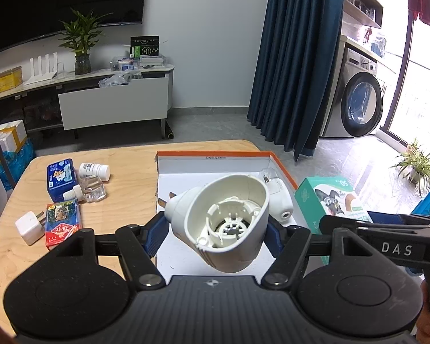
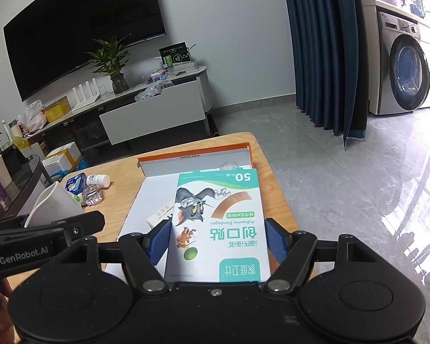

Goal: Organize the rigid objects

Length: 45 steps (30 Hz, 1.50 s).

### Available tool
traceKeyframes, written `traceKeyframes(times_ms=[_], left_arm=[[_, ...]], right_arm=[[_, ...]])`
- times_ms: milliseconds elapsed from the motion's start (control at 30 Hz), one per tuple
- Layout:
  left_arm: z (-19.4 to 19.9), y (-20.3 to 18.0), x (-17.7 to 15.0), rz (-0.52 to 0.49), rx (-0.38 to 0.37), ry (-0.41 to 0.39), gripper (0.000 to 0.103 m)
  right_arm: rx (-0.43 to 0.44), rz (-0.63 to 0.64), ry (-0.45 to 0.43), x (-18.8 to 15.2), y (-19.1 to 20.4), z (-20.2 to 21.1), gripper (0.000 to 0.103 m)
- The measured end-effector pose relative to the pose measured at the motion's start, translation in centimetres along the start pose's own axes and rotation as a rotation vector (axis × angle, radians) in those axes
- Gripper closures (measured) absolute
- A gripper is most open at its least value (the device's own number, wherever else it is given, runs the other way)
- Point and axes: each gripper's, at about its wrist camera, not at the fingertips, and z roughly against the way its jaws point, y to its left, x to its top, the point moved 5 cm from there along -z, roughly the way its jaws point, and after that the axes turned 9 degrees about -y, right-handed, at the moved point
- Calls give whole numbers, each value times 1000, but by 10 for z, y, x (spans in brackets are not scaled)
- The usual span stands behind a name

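Left claw (image 1: 215,230): squeezing a white plastic shell (image 1: 226,223) between its blue pads, holding it up over the tray.
Right claw (image 2: 218,240): clamping on a green and white bandage box (image 2: 218,223), holding it above the tray's right side.
Tray (image 1: 229,154): an open white box with an orange rim, sitting on the wooden desk (image 1: 123,166).
In the tray: a small white plug thing (image 1: 283,212), maybe a night light.
Left on the desk: a blue tin (image 1: 60,179), a white pill bottle (image 1: 95,170), a clear bottle (image 1: 90,191), a red card pack (image 1: 63,222) and a white charger (image 1: 30,228), lying close together.
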Motion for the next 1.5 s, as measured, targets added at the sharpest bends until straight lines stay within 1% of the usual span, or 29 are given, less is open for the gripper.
traceKeyframes(times_ms=[633, 1067, 1500], left_arm=[[4, 1, -1, 6, 3, -5, 34], [7, 0, -6, 3, 17, 6, 34], [5, 0, -9, 14, 14, 13, 34]], right_arm=[[2, 8, 0, 0, 0, -1, 19], [11, 24, -4, -4, -1, 1, 19], [7, 41, 4, -8, 3, 0, 19]])
